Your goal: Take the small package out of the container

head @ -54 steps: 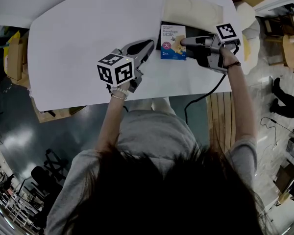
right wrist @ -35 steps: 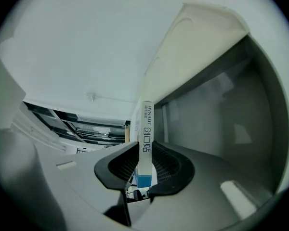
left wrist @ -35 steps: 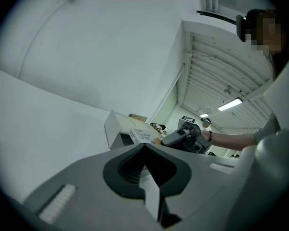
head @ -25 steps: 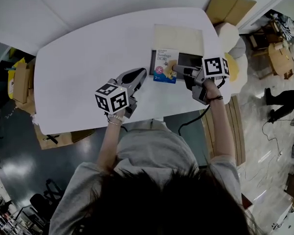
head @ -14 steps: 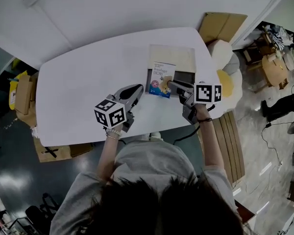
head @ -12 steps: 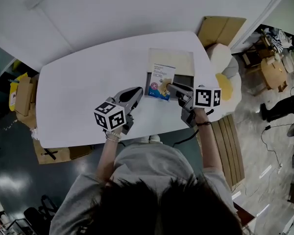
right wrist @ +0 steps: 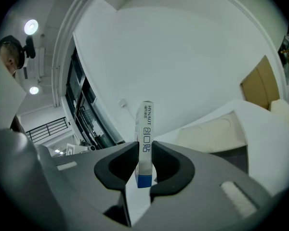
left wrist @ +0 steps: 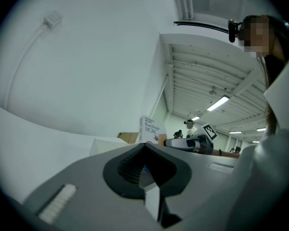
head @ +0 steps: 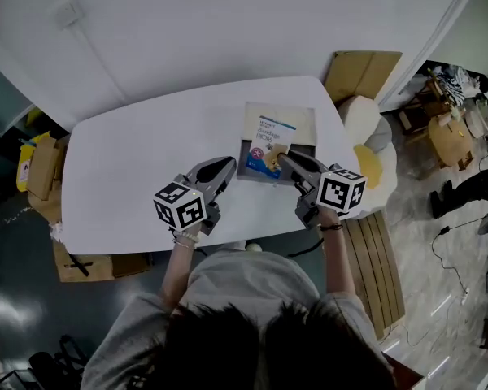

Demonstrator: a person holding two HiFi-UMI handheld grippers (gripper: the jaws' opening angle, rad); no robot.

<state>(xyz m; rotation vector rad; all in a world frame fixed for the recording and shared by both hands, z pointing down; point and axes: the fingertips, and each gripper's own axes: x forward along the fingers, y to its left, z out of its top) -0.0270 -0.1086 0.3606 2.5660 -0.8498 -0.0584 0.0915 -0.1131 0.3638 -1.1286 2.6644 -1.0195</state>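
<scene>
Your right claw (head: 281, 158) is clamped partway closed on the lower end of the package (head: 264, 146), which stands up from its pads over the container (head: 294, 120) at the bench's (head: 130, 165) far side, long axis upright, printed face toward your closed, empty left claw (head: 227, 165).
</scene>
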